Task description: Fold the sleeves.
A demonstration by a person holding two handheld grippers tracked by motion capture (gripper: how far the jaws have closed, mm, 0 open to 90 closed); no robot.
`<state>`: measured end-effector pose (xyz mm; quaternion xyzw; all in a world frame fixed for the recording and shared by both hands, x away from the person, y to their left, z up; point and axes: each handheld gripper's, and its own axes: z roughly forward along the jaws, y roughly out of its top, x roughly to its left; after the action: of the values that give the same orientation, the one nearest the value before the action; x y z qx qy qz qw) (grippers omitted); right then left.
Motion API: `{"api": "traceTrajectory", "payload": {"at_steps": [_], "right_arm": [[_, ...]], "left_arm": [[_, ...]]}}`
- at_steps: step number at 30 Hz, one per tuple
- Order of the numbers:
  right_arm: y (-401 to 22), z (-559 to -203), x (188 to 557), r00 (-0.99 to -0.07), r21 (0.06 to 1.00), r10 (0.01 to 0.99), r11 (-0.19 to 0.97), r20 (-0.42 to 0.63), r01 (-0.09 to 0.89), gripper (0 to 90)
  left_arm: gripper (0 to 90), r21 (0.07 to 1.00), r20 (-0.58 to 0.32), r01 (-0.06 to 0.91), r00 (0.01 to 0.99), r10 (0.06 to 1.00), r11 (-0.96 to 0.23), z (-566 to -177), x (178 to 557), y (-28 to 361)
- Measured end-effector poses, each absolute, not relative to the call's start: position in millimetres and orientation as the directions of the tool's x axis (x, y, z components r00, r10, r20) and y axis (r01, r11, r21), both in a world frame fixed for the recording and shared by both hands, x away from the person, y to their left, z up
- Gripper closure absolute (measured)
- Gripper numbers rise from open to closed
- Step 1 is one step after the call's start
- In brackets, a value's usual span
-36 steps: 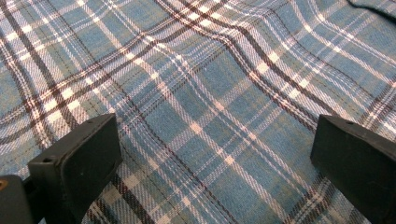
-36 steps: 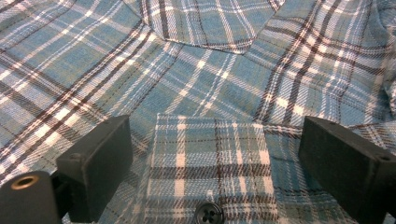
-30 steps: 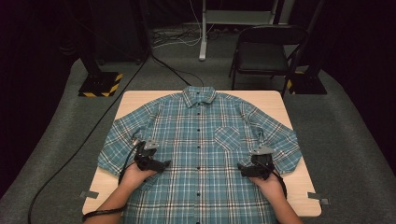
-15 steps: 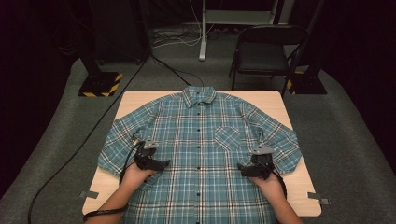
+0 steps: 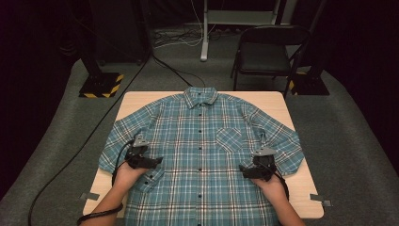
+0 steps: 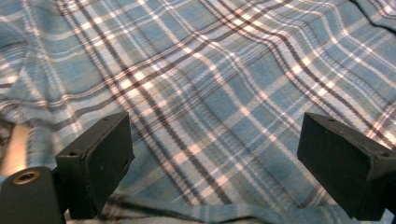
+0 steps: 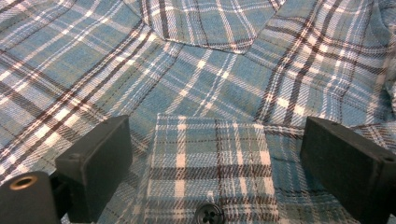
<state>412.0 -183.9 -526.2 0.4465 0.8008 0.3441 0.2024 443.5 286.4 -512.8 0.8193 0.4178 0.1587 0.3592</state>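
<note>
the left tongs [image 5: 157, 161] hover over the lower left front of the blue-and-white plaid button-up shirt [image 5: 202, 155], jaws wide though they have just been closing a little, with only flat cloth between them and nothing pinched. the right tongs [image 5: 242, 168] stand wide too, above the buttoned cuff of the right sleeve [image 7: 210, 172]. the shirt lies face up, buttoned and spread flat on the light wooden table [image 5: 136, 99], collar [image 5: 201, 96] far. judging by this, no fold has begun; everything remains.
</note>
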Motion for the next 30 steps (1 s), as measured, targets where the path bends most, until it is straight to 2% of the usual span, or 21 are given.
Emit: {"api": "traceTrajectory", "payload": {"at_steps": [30], "right_arm": [[-183.9,-526.2,411.9,-0.519,0.732,0.854,0.364,-0.017,0.576,8.4]], "left_arm": [[13.4,0.726,-0.078,0.617,0.514,0.854,-0.304,-512.0,449.4,322.1]]}}
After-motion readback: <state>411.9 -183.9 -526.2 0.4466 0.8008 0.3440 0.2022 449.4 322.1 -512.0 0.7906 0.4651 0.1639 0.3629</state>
